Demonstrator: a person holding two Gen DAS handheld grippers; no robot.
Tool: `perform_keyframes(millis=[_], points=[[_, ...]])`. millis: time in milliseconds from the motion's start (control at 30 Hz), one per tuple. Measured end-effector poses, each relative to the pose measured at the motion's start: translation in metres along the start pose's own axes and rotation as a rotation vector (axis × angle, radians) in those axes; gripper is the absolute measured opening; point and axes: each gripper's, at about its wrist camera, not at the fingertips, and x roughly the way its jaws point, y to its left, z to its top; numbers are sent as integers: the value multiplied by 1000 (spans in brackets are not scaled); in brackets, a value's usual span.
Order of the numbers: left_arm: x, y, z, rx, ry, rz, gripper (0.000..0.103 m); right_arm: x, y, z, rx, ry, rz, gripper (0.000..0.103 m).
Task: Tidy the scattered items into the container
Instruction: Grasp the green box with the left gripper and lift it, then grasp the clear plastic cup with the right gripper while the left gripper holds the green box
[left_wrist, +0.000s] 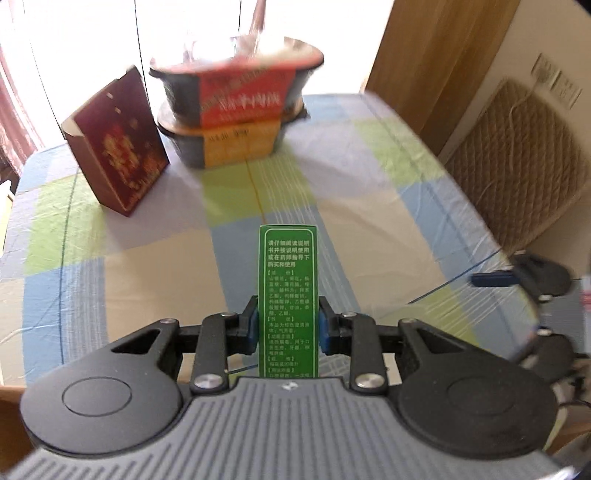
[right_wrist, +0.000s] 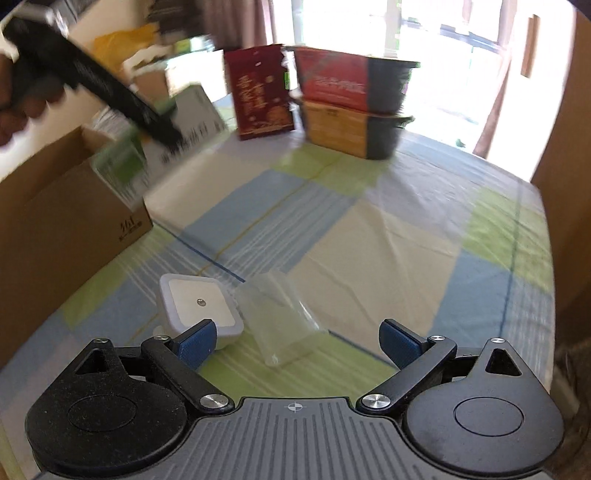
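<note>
My left gripper (left_wrist: 288, 325) is shut on a tall green box (left_wrist: 287, 280) with white print, which stands upright between the blue pads above the checked tablecloth. In the right wrist view the left gripper (right_wrist: 110, 92) is a blur at the upper left. It holds the green box (right_wrist: 122, 166) over the open cardboard box (right_wrist: 74, 221). My right gripper (right_wrist: 299, 338) is open low over the cloth. A white square device (right_wrist: 199, 304) touches its left fingertip, and a clear plastic packet (right_wrist: 280, 325) lies between the fingers.
A dark red box (left_wrist: 118, 147) and two stacked dark bowls (left_wrist: 236, 103) stand at the back of the table (left_wrist: 369, 221). A quilted chair back (left_wrist: 517, 166) is at the right. A white printed box (right_wrist: 192, 118) sits behind the cardboard box. A hand (right_wrist: 14, 103) grips the left tool.
</note>
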Motion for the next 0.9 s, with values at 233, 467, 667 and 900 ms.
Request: perform_keyframes(millis=[233,467,667,900], points=[[-35,13,-9,-27,-23,1,25,44,20,4,-214,113,29,74],[-77,36,-30,-80,-65,3,25,73,21,6,-242,186,53,56],[-107,56,-51,-116,-84,29,25,67,21,10,-177,198,15,55],[-138,80,-83,-153,-73,75,25,24,31,22,-68,128,0,55]])
